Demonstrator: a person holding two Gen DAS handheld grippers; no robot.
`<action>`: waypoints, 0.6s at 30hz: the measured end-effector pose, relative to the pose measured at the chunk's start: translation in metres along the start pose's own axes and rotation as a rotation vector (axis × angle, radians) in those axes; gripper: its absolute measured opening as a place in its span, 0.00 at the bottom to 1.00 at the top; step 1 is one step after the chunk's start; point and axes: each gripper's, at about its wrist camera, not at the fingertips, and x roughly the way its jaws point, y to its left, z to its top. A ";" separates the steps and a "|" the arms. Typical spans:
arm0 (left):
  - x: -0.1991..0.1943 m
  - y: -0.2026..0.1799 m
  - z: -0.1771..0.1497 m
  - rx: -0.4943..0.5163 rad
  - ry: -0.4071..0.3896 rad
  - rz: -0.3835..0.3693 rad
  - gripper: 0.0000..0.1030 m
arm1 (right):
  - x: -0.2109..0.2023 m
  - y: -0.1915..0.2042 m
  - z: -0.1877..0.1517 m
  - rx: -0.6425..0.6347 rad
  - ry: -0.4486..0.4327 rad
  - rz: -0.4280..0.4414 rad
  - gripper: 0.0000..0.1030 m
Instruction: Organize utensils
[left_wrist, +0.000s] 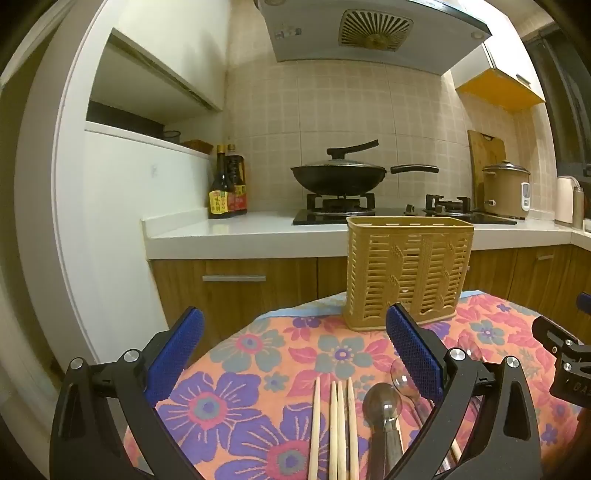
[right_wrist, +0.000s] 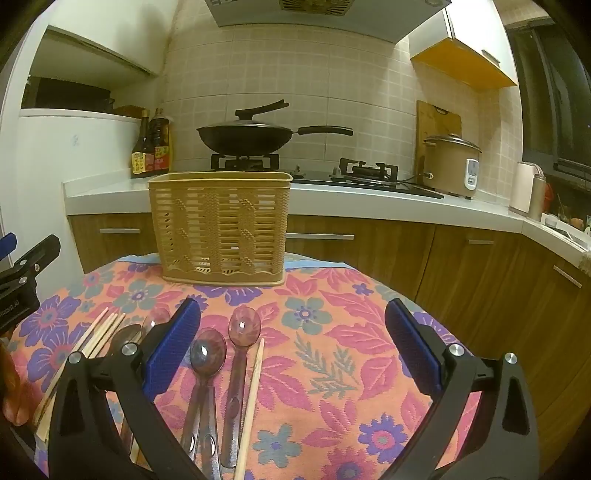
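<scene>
A tan slatted utensil basket (left_wrist: 408, 273) stands upright at the far edge of the floral cloth; it also shows in the right wrist view (right_wrist: 219, 229). Several wooden chopsticks (left_wrist: 334, 428) and a metal spoon (left_wrist: 382, 406) lie between the fingers of my open, empty left gripper (left_wrist: 293, 356). Clear purple plastic spoons (right_wrist: 208, 354) and a single chopstick (right_wrist: 253, 402) lie inside the left half of my open, empty right gripper (right_wrist: 291, 343). More chopsticks (right_wrist: 99, 334) lie left of its left finger.
The table has a floral cloth (right_wrist: 332, 332) and sits in front of a kitchen counter (left_wrist: 258, 232) with a wok (left_wrist: 340, 177), sauce bottles (left_wrist: 227, 184) and a rice cooker (right_wrist: 452, 166). The other gripper's body (left_wrist: 565, 354) shows at the right edge.
</scene>
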 end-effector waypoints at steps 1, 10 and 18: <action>0.000 0.000 0.000 -0.001 0.000 -0.001 0.93 | 0.000 0.000 0.000 -0.002 -0.001 0.000 0.93; 0.000 0.002 0.000 -0.010 0.001 -0.003 0.93 | -0.002 0.002 0.000 0.002 -0.008 0.004 0.93; 0.000 -0.001 0.001 0.001 -0.003 -0.001 0.93 | -0.011 -0.002 0.005 0.007 -0.045 0.035 0.93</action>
